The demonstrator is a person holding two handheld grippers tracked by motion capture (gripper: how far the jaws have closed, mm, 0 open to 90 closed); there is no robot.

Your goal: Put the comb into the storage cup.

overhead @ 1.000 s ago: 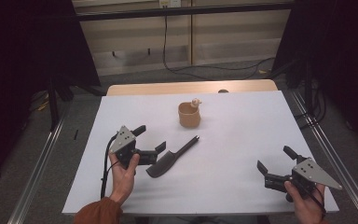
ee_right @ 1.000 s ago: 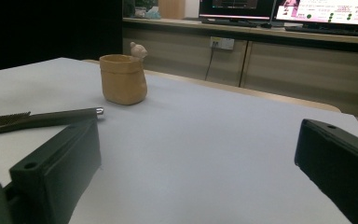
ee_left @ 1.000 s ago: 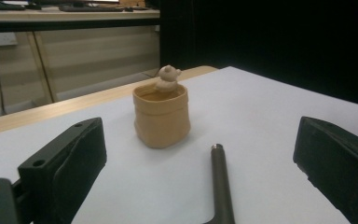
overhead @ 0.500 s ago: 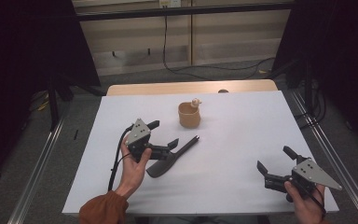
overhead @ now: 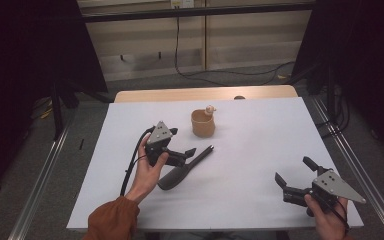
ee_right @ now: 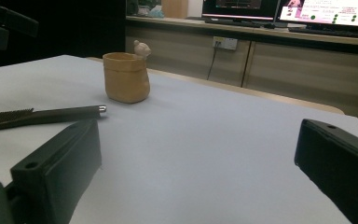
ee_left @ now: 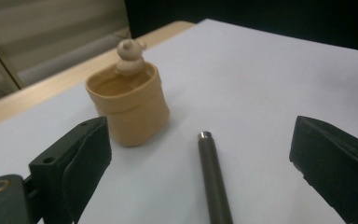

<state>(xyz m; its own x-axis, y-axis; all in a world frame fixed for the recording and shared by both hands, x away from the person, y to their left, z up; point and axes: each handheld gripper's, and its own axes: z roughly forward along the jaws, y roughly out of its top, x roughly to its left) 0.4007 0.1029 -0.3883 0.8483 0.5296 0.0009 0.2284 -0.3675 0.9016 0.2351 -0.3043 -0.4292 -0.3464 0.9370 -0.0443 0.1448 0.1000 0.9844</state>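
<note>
left claw (overhead: pixel 187 145): wide, over brush handle (ee_left: pixel 213 175) | right claw (overhead: pixel 292 176): wide, well apart

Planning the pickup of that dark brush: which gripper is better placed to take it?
Left. The left gripper hangs open right over the brush, handle between its jaws. The right gripper sits far off.

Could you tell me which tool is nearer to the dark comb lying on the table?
The left tool: it hovers open right over the comb, its handle between the jaws. The right tool is far off, near the table's front right corner.
</note>
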